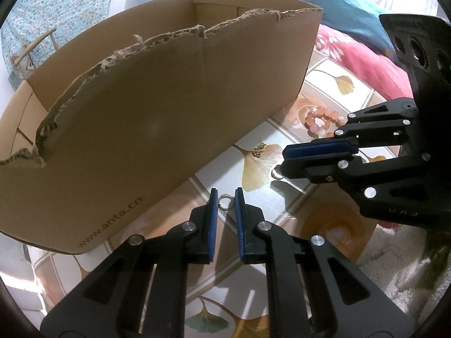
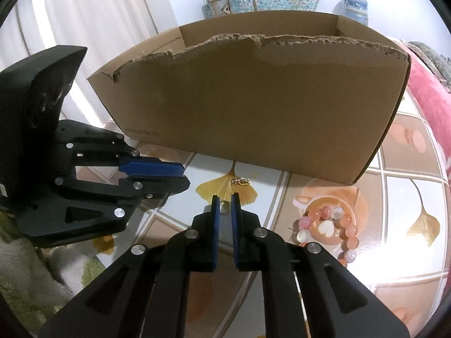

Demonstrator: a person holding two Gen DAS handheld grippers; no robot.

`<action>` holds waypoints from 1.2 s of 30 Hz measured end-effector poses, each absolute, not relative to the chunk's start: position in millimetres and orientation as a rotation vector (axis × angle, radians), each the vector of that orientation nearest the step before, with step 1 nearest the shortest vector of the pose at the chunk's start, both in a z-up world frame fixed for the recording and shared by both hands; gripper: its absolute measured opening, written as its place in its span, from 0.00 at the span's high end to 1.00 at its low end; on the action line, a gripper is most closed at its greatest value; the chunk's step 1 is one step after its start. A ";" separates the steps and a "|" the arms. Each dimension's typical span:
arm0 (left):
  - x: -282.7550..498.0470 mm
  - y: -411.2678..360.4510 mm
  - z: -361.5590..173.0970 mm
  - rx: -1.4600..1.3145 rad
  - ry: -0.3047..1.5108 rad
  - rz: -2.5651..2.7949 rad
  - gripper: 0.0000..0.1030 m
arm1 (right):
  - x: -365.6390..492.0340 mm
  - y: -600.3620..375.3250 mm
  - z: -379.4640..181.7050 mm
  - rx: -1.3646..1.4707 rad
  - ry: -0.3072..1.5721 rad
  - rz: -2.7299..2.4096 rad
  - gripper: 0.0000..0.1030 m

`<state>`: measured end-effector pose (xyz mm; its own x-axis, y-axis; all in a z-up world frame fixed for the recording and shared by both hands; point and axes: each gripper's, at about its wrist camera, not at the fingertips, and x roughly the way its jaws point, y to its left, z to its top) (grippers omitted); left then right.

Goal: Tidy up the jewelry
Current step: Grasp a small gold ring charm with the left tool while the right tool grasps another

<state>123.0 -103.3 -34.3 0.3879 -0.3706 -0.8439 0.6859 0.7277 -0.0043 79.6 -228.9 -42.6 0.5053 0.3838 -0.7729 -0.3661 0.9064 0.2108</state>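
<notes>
A small metal ring (image 1: pixel 225 198) lies on the leaf-patterned tabletop (image 1: pixel 253 281), and my left gripper (image 1: pixel 226 194) is shut on it, blue pads against its sides. The same gripper enters the right wrist view from the left (image 2: pixel 183 176). My right gripper (image 2: pixel 225 199) is shut on a second small ring (image 2: pixel 224 205); in the left wrist view this ring (image 1: pixel 277 174) peeks out under its tip (image 1: pixel 283 160). A gold chain piece (image 2: pixel 241 181) rests just ahead, near the cardboard box (image 2: pixel 253 112). A pink bead bracelet (image 2: pixel 329 225) lies to the right.
The tall open box with a torn top edge (image 1: pixel 169 107) stands right behind both grippers. A fluffy white towel (image 1: pixel 400 267) covers the table's near edge. Pink and teal bedding (image 1: pixel 366 53) lies beyond the bracelet (image 1: pixel 320 121).
</notes>
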 end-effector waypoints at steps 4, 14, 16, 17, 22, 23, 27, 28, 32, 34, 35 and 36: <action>121.4 -102.7 -33.0 0.377 0.948 -0.694 0.89 | 79.4 -224.9 -42.6 -0.002 0.946 0.454 0.77; 120.2 -106.6 -30.0 0.378 0.942 -0.686 0.89 | 84.9 -211.3 -44.2 -0.080 0.932 0.446 0.76; 119.7 -106.6 -29.4 0.380 0.940 -0.683 0.89 | 86.2 -210.8 -44.2 -0.095 0.932 0.441 0.77; 119.9 -106.6 -29.3 0.380 0.940 -0.683 0.89 | 86.5 -211.4 -44.5 -0.104 0.932 0.437 0.77; 119.7 -106.3 -29.6 0.380 0.940 -0.679 0.89 | 86.3 -204.0 -44.7 -0.129 0.933 0.422 0.83; 119.6 -106.5 -29.6 0.379 0.940 -0.679 0.89 | 87.1 -202.7 -44.9 -0.127 0.934 0.422 0.83; 119.5 -106.6 -29.7 0.381 0.938 -0.678 0.89 | 85.3 -196.6 -42.7 -0.126 0.937 0.424 0.89; 119.5 -106.6 -29.7 0.381 0.937 -0.678 0.89 | 85.5 -197.6 -42.6 -0.126 0.938 0.426 0.89; 119.0 -106.9 -29.5 0.381 0.937 -0.675 0.89 | 87.1 -200.2 -43.0 -0.117 0.936 0.425 0.89; 119.1 -106.7 -29.5 0.383 0.937 -0.675 0.89 | 86.3 -200.9 -43.3 -0.112 0.934 0.424 0.89; 118.9 -106.7 -29.4 0.383 0.936 -0.675 0.89 | 86.4 -201.2 -43.4 -0.111 0.933 0.423 0.89; 118.9 -106.7 -29.1 0.383 0.936 -0.674 0.89 | 87.2 -201.2 -43.9 -0.109 0.932 0.423 0.89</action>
<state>119.0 -106.7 -29.1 0.4124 -0.3616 -0.8362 0.6783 0.7346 0.0169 87.2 -201.2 -43.9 0.5209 0.3055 -0.7971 -0.3983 0.9129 0.0896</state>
